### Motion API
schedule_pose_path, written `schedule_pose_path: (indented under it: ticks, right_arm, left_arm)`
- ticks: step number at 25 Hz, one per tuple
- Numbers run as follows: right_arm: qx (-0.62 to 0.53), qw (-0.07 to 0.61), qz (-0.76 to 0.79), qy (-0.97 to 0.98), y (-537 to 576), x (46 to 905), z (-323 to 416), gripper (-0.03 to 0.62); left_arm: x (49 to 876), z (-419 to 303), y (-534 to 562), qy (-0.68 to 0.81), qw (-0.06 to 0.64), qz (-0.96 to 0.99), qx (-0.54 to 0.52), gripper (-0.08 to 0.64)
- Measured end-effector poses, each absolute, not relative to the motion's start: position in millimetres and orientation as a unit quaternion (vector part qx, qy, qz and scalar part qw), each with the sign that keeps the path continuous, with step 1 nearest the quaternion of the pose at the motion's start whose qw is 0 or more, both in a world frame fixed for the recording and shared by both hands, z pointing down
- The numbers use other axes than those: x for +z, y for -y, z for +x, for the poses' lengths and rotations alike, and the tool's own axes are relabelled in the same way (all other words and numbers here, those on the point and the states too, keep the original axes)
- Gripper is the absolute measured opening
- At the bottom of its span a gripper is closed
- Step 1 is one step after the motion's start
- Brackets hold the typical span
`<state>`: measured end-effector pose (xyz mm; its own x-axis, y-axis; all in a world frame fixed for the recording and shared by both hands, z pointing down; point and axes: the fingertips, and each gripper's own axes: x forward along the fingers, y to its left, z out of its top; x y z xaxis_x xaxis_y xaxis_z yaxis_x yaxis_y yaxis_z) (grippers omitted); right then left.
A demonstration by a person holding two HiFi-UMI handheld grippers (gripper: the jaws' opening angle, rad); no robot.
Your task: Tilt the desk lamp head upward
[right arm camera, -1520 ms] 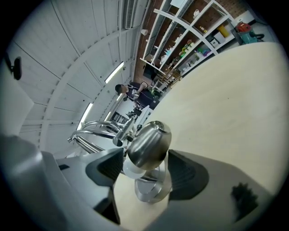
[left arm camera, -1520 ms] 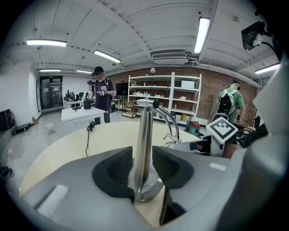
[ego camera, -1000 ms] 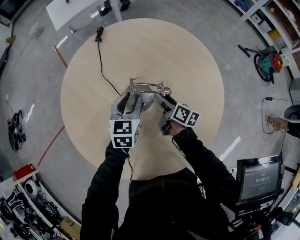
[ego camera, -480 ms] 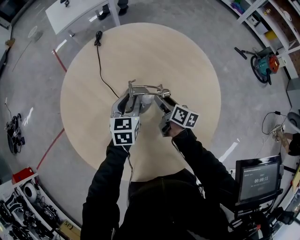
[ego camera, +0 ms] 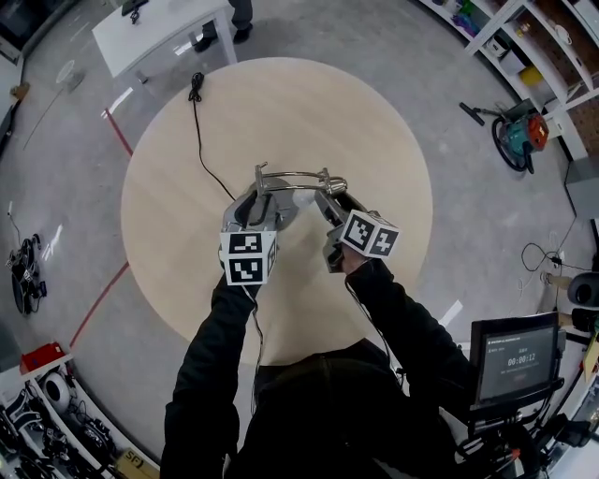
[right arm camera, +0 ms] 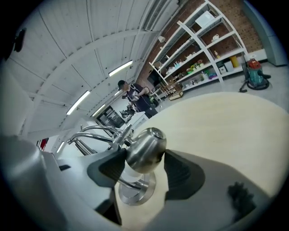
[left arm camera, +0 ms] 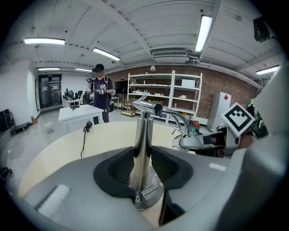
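A chrome desk lamp stands on the round wooden table [ego camera: 374, 140], its base [ego camera: 284, 200] near the middle. My left gripper [ego camera: 255, 211] is shut on the upright post [left arm camera: 143, 149], and its jaws have just been closing on it; the post stands between both pads. The curved arms [ego camera: 295, 175] run right to the rounded lamp head [right arm camera: 145, 151]. My right gripper [ego camera: 333, 202] is shut on that head, one pad on each side, above the base [right arm camera: 134, 192]. The lamp's black cord [ego camera: 199, 122] trails to the table's far left edge.
A white table [ego camera: 159, 28] stands beyond the round one, with a person [left arm camera: 101, 92] next to it. Shelves [left arm camera: 165, 97] line the brick back wall. A vacuum cleaner [ego camera: 519, 136] sits on the floor at right, a monitor [ego camera: 510, 360] near my right side.
My right gripper has rolled and lifted a little with the lamp head in it. The left gripper stays at the post.
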<state>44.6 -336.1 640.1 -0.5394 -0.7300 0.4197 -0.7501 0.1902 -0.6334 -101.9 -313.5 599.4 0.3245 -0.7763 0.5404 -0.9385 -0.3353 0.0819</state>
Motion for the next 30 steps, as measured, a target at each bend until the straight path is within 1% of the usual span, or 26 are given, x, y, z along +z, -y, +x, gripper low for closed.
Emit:
schedule_pose_path:
  ticks: [4, 7, 12, 14, 21, 30]
  right_arm:
    - [0.379, 0.030, 0.494, 0.782, 329, 604, 51, 0.281]
    - [0.359, 0.042, 0.500, 0.787, 330, 593, 58, 0.279]
    - [0.335, 0.058, 0.510, 0.790, 319, 575, 67, 0.276]
    - [0.317, 0.067, 0.517, 0.792, 322, 569, 70, 0.276]
    - [0.264, 0.103, 0.530, 0.799, 330, 546, 76, 0.275]
    - [0.189, 0.153, 0.543, 0.804, 344, 517, 82, 0.272]
  left_arm:
    - [583, -106, 304, 0.545, 0.193, 0.789, 0.207, 0.127]
    - [582, -104, 305, 0.548, 0.191, 0.787, 0.211, 0.127]
    - [561, -100, 290, 0.556, 0.133, 0.789, 0.226, 0.129]
    - [557, -99, 292, 0.554, 0.126, 0.792, 0.222, 0.129]
    - [553, -97, 295, 0.546, 0.149, 0.801, 0.196, 0.129]
    - [565, -93, 307, 0.542, 0.158, 0.804, 0.187, 0.129]
